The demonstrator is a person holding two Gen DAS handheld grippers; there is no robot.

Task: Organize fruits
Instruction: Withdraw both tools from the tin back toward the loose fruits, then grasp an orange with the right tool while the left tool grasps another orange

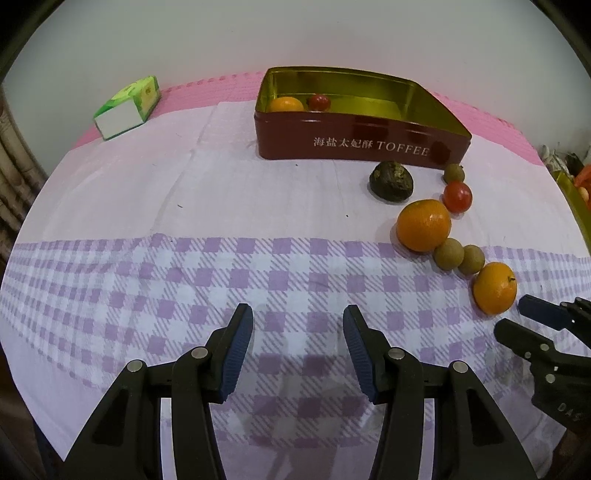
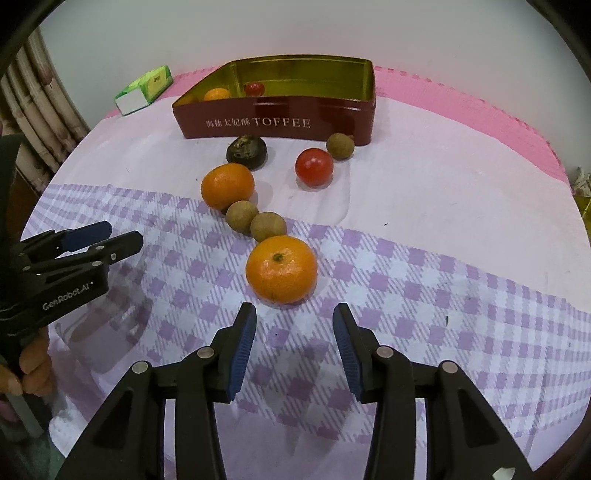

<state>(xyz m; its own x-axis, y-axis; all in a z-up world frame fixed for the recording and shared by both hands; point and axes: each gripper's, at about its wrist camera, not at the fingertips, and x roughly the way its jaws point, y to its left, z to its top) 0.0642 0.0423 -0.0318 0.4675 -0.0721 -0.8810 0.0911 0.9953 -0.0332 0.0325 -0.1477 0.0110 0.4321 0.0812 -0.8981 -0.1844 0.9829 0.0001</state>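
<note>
Lilac checked cloth (image 2: 406, 295) over pink mat (image 2: 461, 110); white wall (image 2: 295, 29) behind; left tongs (image 1: 297, 321), right tongs (image 2: 294, 317) parted, empty.

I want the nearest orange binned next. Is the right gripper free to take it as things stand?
Probably yes: the right gripper is open and empty, and the nearest orange lies just ahead on the cloth with nothing between.

A green-and-white cardboard tissue box (image 1: 127, 108) lies at the upper left on a pink foam mat (image 1: 207, 94). A lilac-and-white checked cloth (image 1: 184, 280) covers the tabletop's lower half.
</note>
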